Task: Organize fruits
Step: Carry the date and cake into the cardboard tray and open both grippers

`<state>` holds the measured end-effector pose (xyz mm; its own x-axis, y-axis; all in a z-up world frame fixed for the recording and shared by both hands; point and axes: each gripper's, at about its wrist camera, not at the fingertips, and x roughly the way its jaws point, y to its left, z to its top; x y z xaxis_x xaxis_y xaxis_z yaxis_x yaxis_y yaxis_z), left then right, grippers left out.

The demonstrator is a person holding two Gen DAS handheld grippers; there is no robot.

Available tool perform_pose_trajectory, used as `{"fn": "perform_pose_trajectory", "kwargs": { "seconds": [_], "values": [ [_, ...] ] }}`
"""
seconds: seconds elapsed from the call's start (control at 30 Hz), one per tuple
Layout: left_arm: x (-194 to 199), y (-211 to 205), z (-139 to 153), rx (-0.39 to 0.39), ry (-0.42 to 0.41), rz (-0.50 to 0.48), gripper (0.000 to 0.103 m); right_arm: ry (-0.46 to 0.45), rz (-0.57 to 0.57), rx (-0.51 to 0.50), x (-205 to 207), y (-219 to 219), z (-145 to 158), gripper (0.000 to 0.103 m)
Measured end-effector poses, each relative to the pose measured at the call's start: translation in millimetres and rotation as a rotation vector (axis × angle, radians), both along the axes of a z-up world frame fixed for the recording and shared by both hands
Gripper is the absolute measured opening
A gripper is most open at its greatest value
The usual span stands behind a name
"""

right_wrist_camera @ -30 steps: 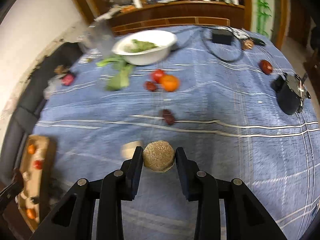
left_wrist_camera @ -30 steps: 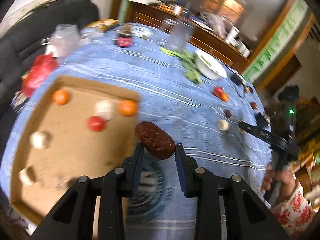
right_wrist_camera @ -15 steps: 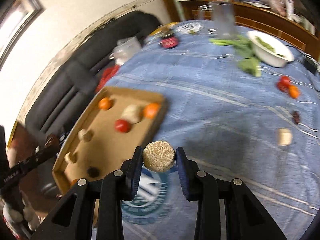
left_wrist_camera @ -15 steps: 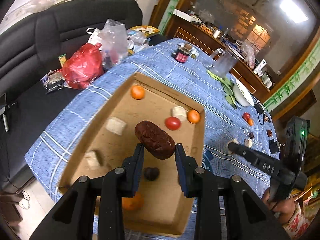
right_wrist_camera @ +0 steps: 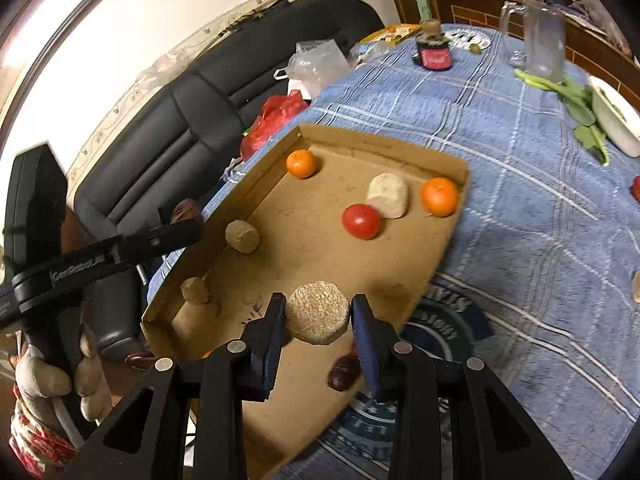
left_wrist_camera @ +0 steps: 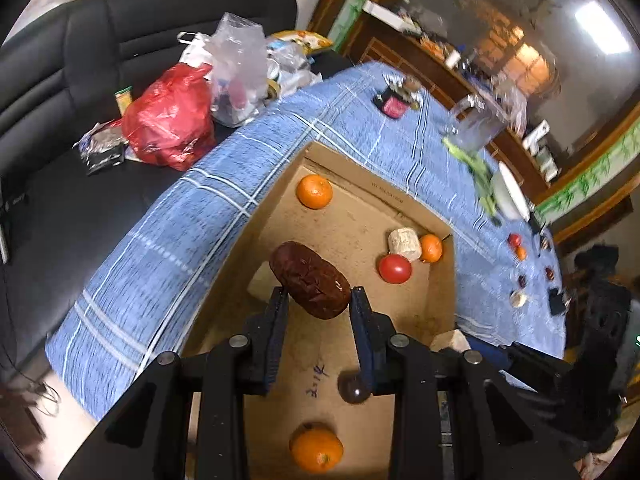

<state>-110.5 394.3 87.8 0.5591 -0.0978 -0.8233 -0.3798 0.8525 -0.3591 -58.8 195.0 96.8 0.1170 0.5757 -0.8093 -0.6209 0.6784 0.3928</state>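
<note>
in the left wrist view my left gripper fills the lower middle of the frame, its two fingers clamped on a dark brown wrinkled fruit that sits tilted between the tips, sticking out up and to the left of them. it hangs above the floor of the cardboard tray. at the bottom centre of that frame an orange lies in the tray, and just above it, right beside my right-hand finger, a small dark round fruit. further up, right of centre, a red tomato, a pale chunk and a second orange cluster near the tray's far right corner; a third orange sits at the far left corner.

in the right wrist view my right gripper is closed on a tan, grainy round disc, held level between the tips at lower centre, over the tray's near part. a dark fruit lies just below and right of the disc. my left gripper reaches in from the left edge of the frame.

beyond the tray the blue checked cloth on the bench runs to the upper right, with a glass mug and a white bowl far off.
</note>
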Motion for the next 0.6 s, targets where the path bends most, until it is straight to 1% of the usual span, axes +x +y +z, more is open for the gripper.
{"fn": "perform_pose_trajectory", "kwargs": {
  "seconds": [0.13,0.23,0.27,0.4,0.53,0.6],
  "values": [
    [24.5,-3.9,-14.7,0.045,0.055,-0.055,0.031,-0.020,0.012,-0.042,-4.2,17.7,-12.4,0.037],
    [35.5,-1.1,-25.3,0.075,0.093,-0.073,0.031,-0.036,0.026,-0.068,-8.7,29.8,-19.5,0.037],
    [37.5,-1.1,-24.3,0.085,0.083,-0.083,0.031,-0.040,0.031,-0.076,-10.5,34.0,-22.2,0.037],
    [47.9,-4.1,-25.5,0.124,0.096,-0.123,0.031,-0.065,0.029,-0.112,-10.4,48.2,-31.3,0.037],
    [55.6,-12.3,-27.4,0.174,0.111,-0.170,0.031,-0.061,0.021,-0.139,-8.0,56.6,-40.7,0.037],
    [57.0,-11.6,-28.0,0.169,0.112,-0.179,0.031,-0.066,0.021,-0.147,-9.6,59.1,-42.2,0.037]
  ]
}}
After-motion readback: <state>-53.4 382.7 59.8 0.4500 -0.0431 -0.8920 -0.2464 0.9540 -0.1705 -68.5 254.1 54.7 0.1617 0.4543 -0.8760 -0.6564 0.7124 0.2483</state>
